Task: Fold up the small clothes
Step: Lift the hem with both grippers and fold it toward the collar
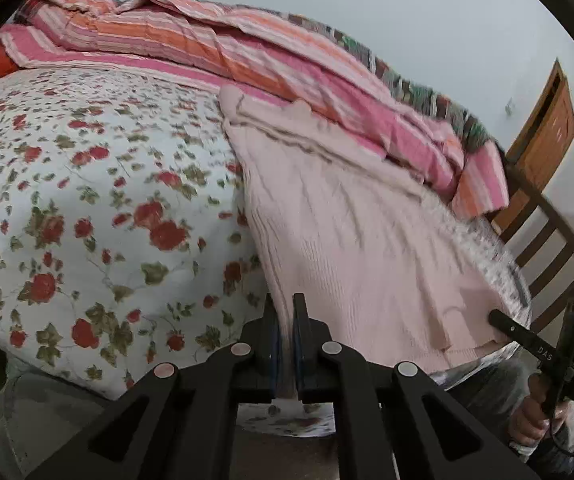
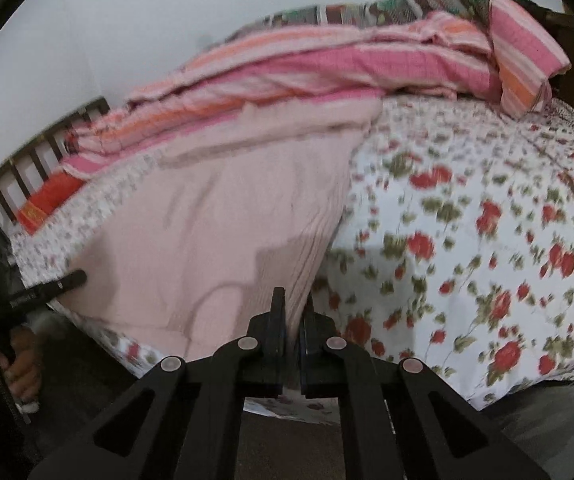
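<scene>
Garment (image 1: 351, 240) on bed (image 1: 87, 200) w/ blanket (image 1: 247, 56) behind (near edge in both tools).

A rose-printed quilt (image 1: 87, 208) covers the bed; a striped pink-and-orange blanket (image 1: 247, 60) lies bunched along its far edge

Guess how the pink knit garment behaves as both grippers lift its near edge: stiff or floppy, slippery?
Probably floppy: the pink knit garment runs in soft folds from the left gripper and right gripper, both shut on its edge. Likely light, since two small pinches carry it. Its ribbed weave suggests little slip, though it may drag on the floral bedspread.
</scene>
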The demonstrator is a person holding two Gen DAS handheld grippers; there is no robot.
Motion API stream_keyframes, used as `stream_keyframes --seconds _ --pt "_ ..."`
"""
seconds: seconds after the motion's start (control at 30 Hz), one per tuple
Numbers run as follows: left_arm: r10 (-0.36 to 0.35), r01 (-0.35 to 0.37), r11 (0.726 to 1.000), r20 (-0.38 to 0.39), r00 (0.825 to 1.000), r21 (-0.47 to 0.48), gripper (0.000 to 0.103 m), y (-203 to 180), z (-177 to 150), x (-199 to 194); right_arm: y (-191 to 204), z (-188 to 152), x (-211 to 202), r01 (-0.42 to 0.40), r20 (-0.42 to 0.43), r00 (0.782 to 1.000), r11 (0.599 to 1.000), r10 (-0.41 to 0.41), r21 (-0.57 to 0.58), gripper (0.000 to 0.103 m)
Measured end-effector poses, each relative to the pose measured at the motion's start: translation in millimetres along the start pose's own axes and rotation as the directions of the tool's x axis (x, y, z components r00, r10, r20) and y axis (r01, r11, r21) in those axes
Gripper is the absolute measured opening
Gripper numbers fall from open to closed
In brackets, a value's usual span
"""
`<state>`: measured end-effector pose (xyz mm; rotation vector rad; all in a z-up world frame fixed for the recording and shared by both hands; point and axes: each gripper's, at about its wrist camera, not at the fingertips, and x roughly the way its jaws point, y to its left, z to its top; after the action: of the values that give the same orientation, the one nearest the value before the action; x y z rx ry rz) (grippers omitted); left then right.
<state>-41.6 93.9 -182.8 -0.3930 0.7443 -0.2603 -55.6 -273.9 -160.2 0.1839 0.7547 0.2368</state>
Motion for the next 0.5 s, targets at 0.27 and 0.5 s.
stream_keyframes --seconds 0.27,0.5 --pt "-0.045 0.048 0.998 0.091 0.995 -0.038 0.007 -9 35 -28 -8 29 -18 -0.094 0.082 0.993 0.990 0.086 0.102 0.005" --pt "-0.041 0.044 0.999 0.170 0.985 -0.016 0.007 -39 84 -39 -19 65 -22 -0.182 0.150 0.977 0.963 0.154 0.199 0.005"
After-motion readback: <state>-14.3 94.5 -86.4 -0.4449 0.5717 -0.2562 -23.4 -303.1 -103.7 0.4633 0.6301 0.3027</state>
